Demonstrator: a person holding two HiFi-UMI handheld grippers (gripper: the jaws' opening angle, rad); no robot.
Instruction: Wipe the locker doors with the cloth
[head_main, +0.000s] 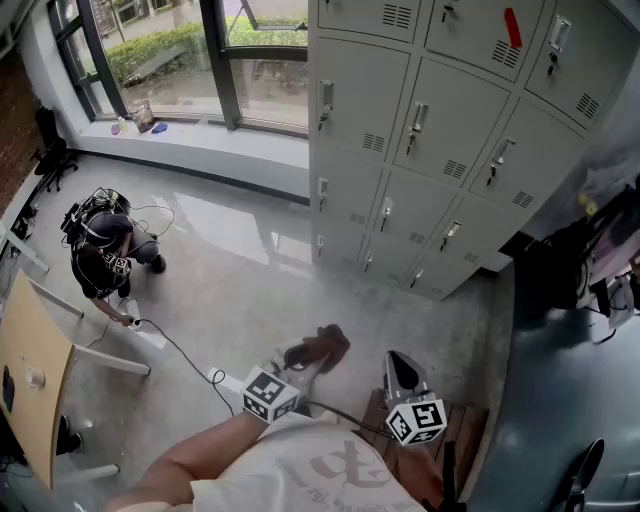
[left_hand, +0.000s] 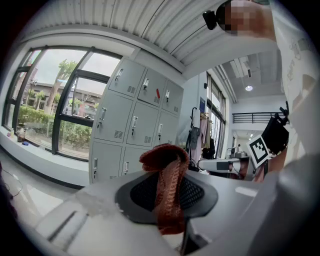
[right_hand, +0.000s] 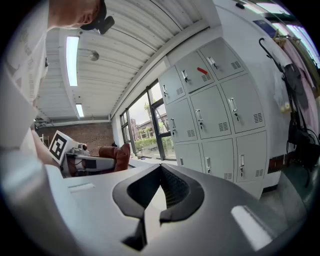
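Fingers (left_hand: 137, 192) of the left gripper (head_main: 306, 360) are clenched on the cloth (left_hand: 167, 196). The cloth is rust-brown and knitted. It is pinched between the dark pads, with one fold bunched above the tips and a strip hanging down in front.

Fingers (right_hand: 181, 188) of the right gripper (head_main: 397, 360) are closed tip to tip, with nothing between them.

In the head view both grippers are held low in front of the person's torso, the left one slightly ahead. They are near each other but not touching. The cloth is over the grey floor (head_main: 250, 285) and well apart from the lockers (head_main: 440, 130); it touches no door.

The lockers are light grey, set in stacked rows, and every visible door is closed. One upper door carries a red tag (head_main: 512, 28).

A large window (head_main: 190, 45) stands to the left of the lockers. A second person (head_main: 105, 255) crouches on the floor at the left, among cables. A wooden table (head_main: 35, 365) edge shows at the lower left.
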